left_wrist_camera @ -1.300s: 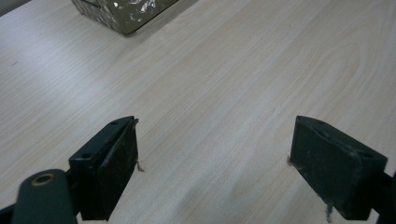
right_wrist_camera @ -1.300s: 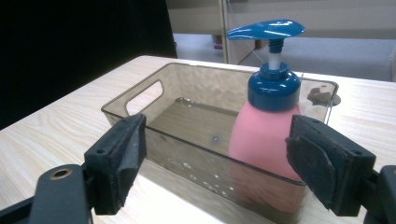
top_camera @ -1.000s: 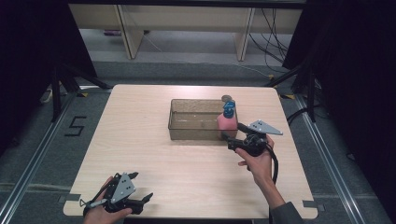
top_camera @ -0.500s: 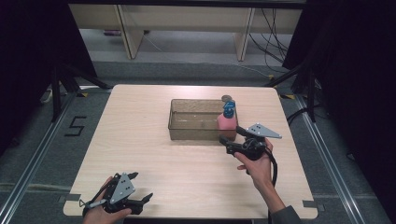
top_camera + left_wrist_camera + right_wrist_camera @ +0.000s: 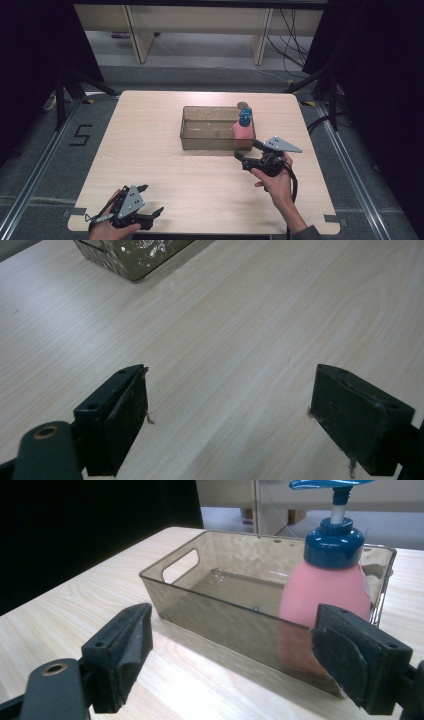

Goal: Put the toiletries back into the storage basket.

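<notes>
High view. Compared with the frame one second earlier, the right gripper [image 5: 241,159] has drawn back from the pink pump bottle [image 5: 243,131] toward the near edge of the table [image 5: 150,125]; its jaws have just been opening, and nothing lies between them. Earlier it sat close against the bottle; now a strip of bare tabletop separates its tips from the tray's near wall. The left gripper [image 5: 150,207] rests at the near left corner, unchanged. Count: one bottle, one smoky transparent tray [image 5: 200,140], two grippers, one small brown round object [image 5: 242,105] behind the tray's far right corner. The bottle stands upright in the tray's right end, just beyond and slightly right of the right gripper's tips.

Left gripper view. The left gripper [image 5: 227,405] is spread wide and released, with bare table [image 5: 250,315] between the jaws. One corner of the tray [image 5: 132,255] appears at the upper left, well apart.

Right gripper view. The right gripper [image 5: 230,655] stands wide and empty. The tray [image 5: 200,600] lies near, ahead of the jaws; the bottle [image 5: 322,585], with blue collar and pump head, stands inside it behind the near wall, above the right-hand jaw.
</notes>
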Demonstrator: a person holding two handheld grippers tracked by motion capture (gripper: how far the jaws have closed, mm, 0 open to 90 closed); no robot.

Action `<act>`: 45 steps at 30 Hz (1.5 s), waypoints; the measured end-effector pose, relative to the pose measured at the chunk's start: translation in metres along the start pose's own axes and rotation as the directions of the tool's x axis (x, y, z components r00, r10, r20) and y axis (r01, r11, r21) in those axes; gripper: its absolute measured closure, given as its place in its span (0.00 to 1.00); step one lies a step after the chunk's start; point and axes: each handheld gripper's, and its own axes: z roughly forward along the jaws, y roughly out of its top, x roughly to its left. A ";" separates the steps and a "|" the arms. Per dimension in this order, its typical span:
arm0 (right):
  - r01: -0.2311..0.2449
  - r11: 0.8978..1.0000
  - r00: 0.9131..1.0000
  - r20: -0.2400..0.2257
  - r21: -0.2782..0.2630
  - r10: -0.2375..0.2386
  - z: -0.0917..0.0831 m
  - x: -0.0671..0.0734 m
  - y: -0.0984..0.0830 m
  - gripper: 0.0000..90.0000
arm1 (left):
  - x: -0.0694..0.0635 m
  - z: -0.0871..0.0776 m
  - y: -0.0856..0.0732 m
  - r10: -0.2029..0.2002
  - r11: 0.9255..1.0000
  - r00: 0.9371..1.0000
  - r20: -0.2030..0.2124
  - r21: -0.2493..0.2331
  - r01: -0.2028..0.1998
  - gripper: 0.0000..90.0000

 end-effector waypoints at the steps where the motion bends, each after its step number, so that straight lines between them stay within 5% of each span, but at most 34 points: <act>1: 0.012 1.000 1.000 -0.009 -0.011 -0.012 0.001 -0.001 -0.001 0.20 | -0.001 0.001 0.000 -0.012 1.000 1.000 0.003 -0.009 0.012 0.17; 4: -0.002 1.000 1.000 -0.019 -0.002 0.002 -0.001 0.001 -0.002 0.20 | -0.001 0.001 0.000 -0.010 1.000 1.000 0.002 -0.008 0.010 0.16; 8: 0.044 0.999 0.999 -0.013 -0.005 -0.044 -0.002 0.000 -0.004 0.20 | -0.001 0.001 0.000 -0.010 1.000 1.000 0.001 -0.007 0.010 0.16; 11: 0.014 1.000 1.000 -0.012 0.007 -0.014 -0.004 0.002 -0.006 0.20 | -0.001 0.000 0.000 -0.008 1.000 1.000 0.003 -0.006 0.008 0.16; 17: 0.032 0.999 0.999 -0.027 -0.004 -0.032 -0.006 0.002 -0.009 0.20 | 0.000 0.000 0.000 -0.005 1.000 1.000 0.002 -0.004 0.005 0.17; 18: 0.004 1.000 1.000 -0.025 0.008 -0.003 -0.007 0.004 -0.009 0.19 | -0.001 0.001 0.000 -0.010 1.000 1.000 -0.001 -0.008 0.010 0.17; 20: 0.035 0.999 0.999 -0.018 0.014 -0.034 -0.010 0.003 -0.009 0.19 | -0.001 0.000 0.000 -0.008 1.000 1.000 -0.003 -0.006 0.008 0.17; 23: -0.008 1.000 0.999 -0.032 0.007 0.008 -0.011 0.005 -0.012 0.19 | -0.001 0.000 0.000 -0.006 1.000 1.000 0.003 -0.004 0.006 0.17; 27: 0.022 1.000 0.999 -0.029 -0.005 -0.022 -0.012 0.004 -0.015 0.19 | 0.000 0.000 0.000 -0.005 1.000 1.000 0.002 -0.004 0.005 0.16; 33: -0.023 0.999 0.999 -0.041 0.024 0.024 -0.017 0.007 -0.019 0.19 | -0.001 0.000 0.000 -0.004 1.000 1.000 -0.002 -0.002 0.004 0.17; 34: 0.009 1.000 0.999 -0.043 0.010 -0.009 -0.017 0.005 -0.019 0.19 | 0.000 0.000 0.000 -0.004 1.000 1.000 0.002 -0.004 0.004 0.16; 42: -0.014 1.000 0.999 -0.049 0.021 0.015 -0.022 0.009 -0.023 0.18 | -0.001 0.000 0.000 -0.010 1.000 1.000 0.002 -0.008 0.010 0.16; 45: 0.016 1.000 0.998 -0.054 0.009 -0.016 -0.022 0.009 -0.025 0.18 | -0.001 0.000 0.000 -0.008 1.000 1.000 0.001 -0.007 0.008 0.16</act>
